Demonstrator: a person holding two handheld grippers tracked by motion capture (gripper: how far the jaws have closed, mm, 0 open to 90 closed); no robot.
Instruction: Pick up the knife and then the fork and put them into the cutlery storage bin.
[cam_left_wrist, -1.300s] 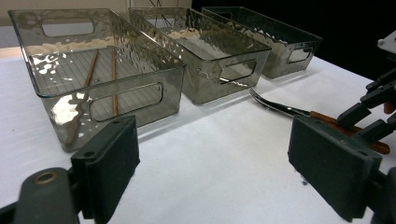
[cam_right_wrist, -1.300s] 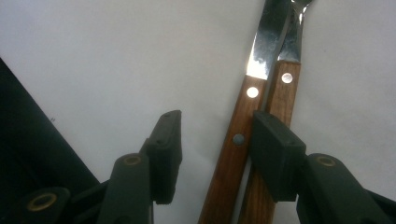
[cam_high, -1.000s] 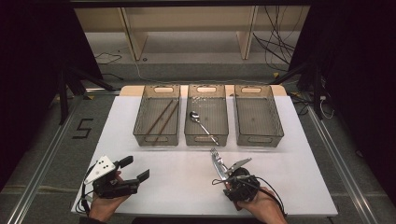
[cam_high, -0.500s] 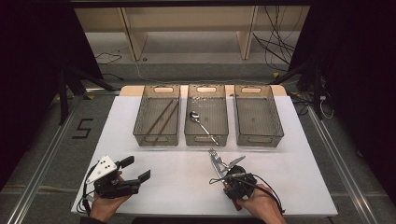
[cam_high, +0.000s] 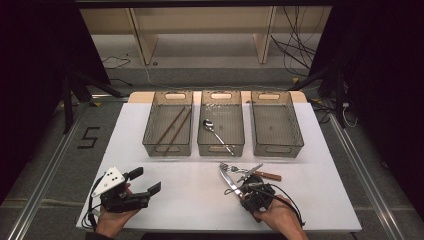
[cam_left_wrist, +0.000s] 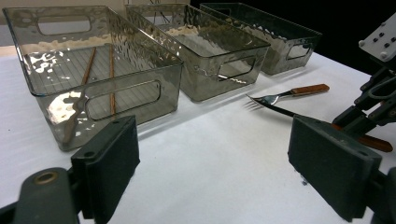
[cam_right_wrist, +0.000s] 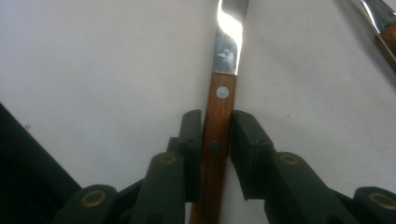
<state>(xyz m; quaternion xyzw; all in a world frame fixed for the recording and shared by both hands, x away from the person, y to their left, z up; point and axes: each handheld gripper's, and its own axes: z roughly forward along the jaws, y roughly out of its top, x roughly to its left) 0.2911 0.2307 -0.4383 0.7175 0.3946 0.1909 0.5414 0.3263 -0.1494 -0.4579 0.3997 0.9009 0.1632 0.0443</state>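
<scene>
A knife with a wooden handle lies on the white table, its steel blade pointing away from the person. My right gripper is shut on that handle, both pads pressed against its sides; in the high view it is at the front right. A wooden-handled fork lies just beyond the knife, also seen as the fork in the left gripper view. My left gripper rests at the front left, open, with bare table between its jaws.
Three clear bins stand in a row at the back: the left bin holds two chopsticks, the middle bin a spoon, the right bin nothing. Bare table lies between the grippers.
The right hand has shifted very slightly at the knife's handle. The left gripper has stayed where it was.
</scene>
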